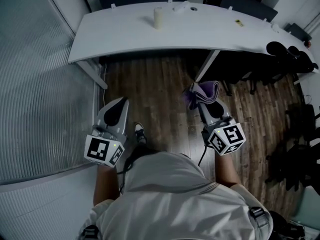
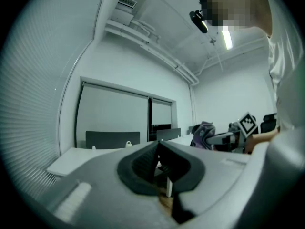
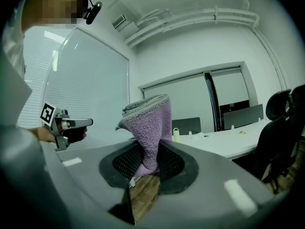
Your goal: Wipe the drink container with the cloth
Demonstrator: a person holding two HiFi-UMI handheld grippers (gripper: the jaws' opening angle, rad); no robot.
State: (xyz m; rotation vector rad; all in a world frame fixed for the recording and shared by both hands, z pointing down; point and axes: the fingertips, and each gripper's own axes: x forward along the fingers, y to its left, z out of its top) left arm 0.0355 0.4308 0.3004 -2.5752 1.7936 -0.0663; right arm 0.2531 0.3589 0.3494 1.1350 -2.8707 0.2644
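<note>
- Wood flooring (image 1: 160,94) is stretching beneath a white desk (image 1: 125,34), and the drink container (image 1: 158,18) is standing on that desk at twelve o'clock.
- Right gripper (image 1: 201,101) is pinching the purple cloth (image 1: 206,89) at two o'clock.
- Left gripper (image 1: 119,104) is keeping its jaws pressed together on nothing at nine o'clock.

Left gripper (image 2: 158,144), jaws together, empty; white table (image 2: 81,157) beyond it; right gripper (image 2: 213,136) bearing purple cloth (image 2: 204,131) to its right.
</note>
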